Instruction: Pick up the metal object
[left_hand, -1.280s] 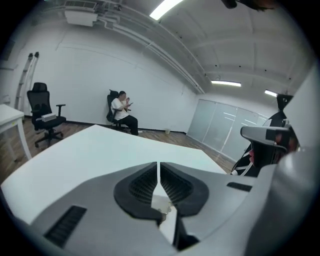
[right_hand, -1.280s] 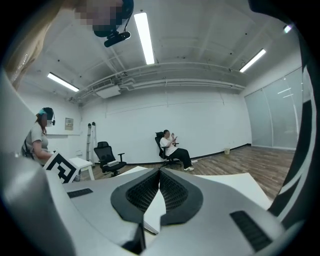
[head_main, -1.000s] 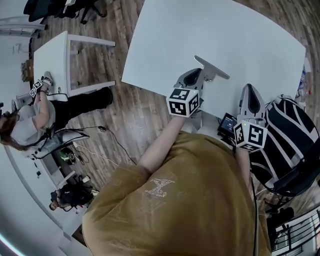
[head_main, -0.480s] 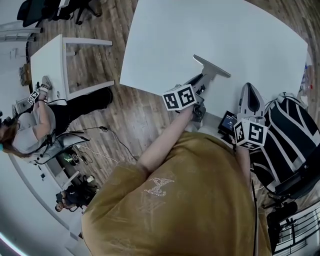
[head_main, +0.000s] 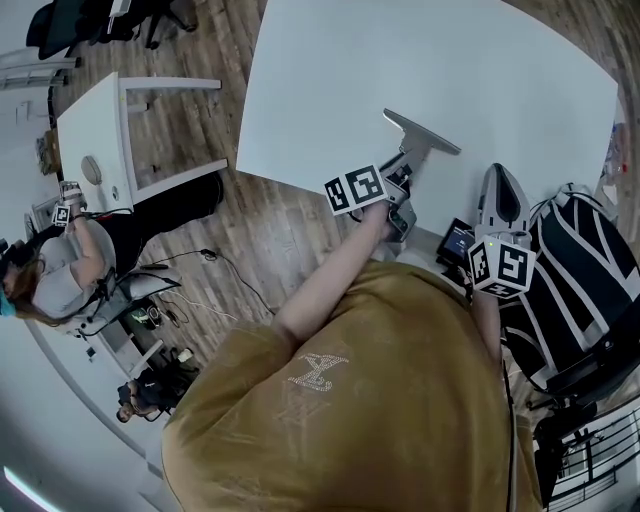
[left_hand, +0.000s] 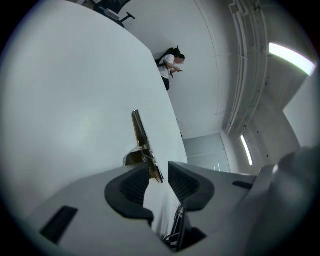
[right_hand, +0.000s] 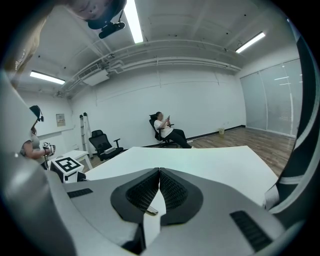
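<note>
A flat metal object (head_main: 421, 133) with a wide head and a narrow stem lies near the front edge of the white table (head_main: 440, 60). In the left gripper view it (left_hand: 141, 142) stretches away from the jaws, its near end just inside them. My left gripper (head_main: 401, 172) is rolled on its side, its jaws (left_hand: 159, 173) a little apart on either side of that end, with a gap showing beside the metal. My right gripper (head_main: 501, 190) rests at the table's front edge to the right, shut (right_hand: 159, 173) on nothing.
A small white side table (head_main: 100, 125) stands at the left with a seated person (head_main: 60, 260) beside it. A black-and-white striped bag (head_main: 580, 285) and a dark device (head_main: 455, 243) sit at the right. Someone sits in a chair (right_hand: 167, 131) beyond the table.
My left gripper has rolled onto its side and moved in along the metal object's stem. The right gripper has stayed put.
</note>
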